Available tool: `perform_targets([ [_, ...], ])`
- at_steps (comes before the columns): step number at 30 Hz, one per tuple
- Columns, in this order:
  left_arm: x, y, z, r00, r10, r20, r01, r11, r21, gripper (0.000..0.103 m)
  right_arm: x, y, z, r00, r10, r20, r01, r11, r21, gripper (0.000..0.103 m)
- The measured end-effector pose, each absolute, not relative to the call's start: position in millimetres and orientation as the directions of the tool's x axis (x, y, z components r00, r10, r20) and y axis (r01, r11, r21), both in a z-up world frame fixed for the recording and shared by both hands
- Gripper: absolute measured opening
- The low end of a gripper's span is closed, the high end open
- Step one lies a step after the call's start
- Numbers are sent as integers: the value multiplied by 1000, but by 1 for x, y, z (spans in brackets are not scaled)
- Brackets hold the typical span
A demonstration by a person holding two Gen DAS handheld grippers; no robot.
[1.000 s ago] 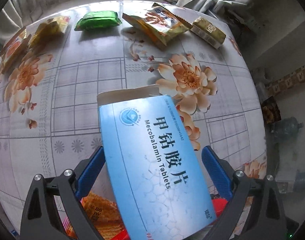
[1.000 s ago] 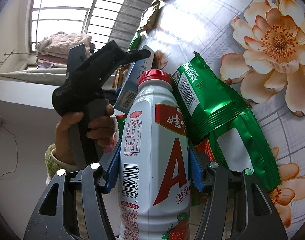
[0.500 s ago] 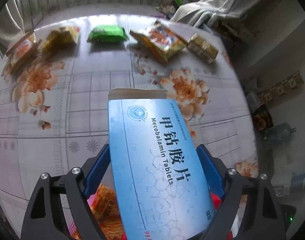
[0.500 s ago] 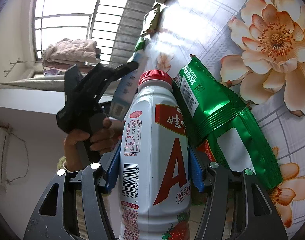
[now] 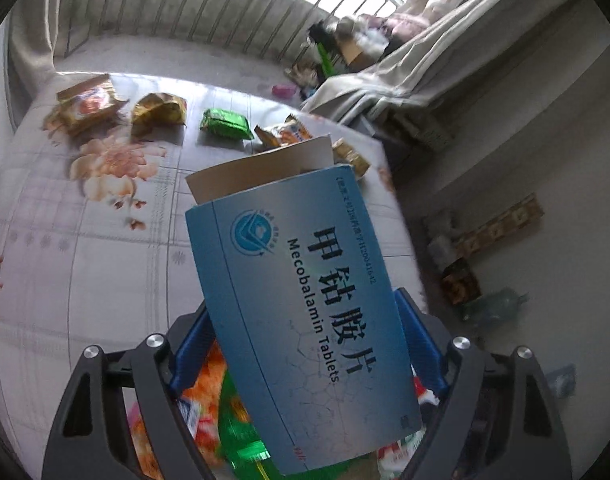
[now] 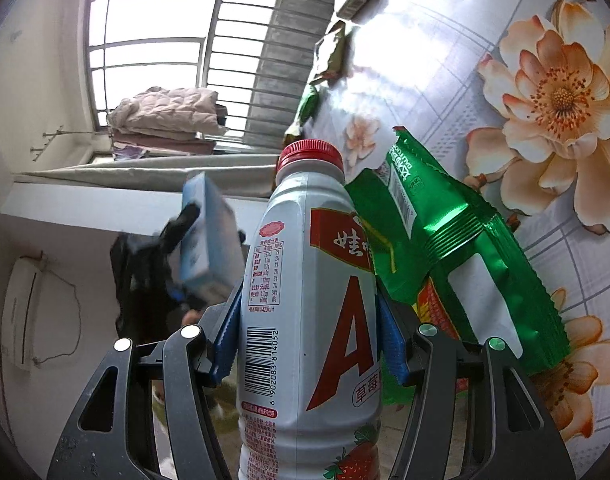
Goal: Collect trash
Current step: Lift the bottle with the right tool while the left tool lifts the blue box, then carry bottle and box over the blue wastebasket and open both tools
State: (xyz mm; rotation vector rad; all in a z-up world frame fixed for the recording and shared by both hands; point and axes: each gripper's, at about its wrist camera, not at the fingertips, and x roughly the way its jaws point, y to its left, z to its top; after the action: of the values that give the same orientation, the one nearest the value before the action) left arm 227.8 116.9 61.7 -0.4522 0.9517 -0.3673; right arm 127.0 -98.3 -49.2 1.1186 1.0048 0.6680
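Lifted off the floral surface [image 5: 85,280] since a second ago, the left gripper [image 5: 305,344] now carries the blue box [image 5: 301,288] higher and further from the surface, with window bars and a draped cloth in view behind. Its jaws have just been closing, from wide around the box to pressing on its two sides; the box is held tilted, its top flap open. In the right wrist view the box and the left gripper [image 6: 177,256] have dropped lower in the picture, blurred, now beside the bottle's shoulder.

Right gripper [image 6: 309,332] is about where it was, clamped at middling width on the white bottle [image 6: 305,300], red cap on and pointing away from the camera. Just right of the bottle a green packet [image 6: 457,248] lies on the surface, overlapping a red-printed one beneath it.

Along the far edge of the surface lie more wrappers: an orange-brown packet [image 5: 89,104], a crumpled gold one [image 5: 157,112], a small green one [image 5: 225,124], another orange packet [image 5: 285,136] and a small gold box [image 5: 351,158], the last two partly hidden by the flap.

Under the left gripper sits a heap of bright orange, red and green wrappers [image 5: 209,408]; what holds them cannot be told.
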Motion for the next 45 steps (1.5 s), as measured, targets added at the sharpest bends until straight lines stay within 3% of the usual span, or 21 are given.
perform_targets([
  [14, 129, 122, 87, 654, -469, -594, 148, 849, -507, 81, 114, -98, -32, 446, 867, -225, -17, 259, 966, 56],
  [24, 116, 67, 114, 624, -551, -554, 287, 821, -493, 81, 96, -130, -13, 507, 849, -147, -62, 206, 977, 56],
  [37, 141, -128, 95, 351, -706, -616, 537, 690, -486, 81, 33, -260, -26, 750, 653, -107, -6, 169, 986, 56],
  [45, 153, -278, 29, 140, -654, -743, 644, 630, -434, 81, -8, -339, -80, 859, 489, -152, 113, 109, 988, 56],
])
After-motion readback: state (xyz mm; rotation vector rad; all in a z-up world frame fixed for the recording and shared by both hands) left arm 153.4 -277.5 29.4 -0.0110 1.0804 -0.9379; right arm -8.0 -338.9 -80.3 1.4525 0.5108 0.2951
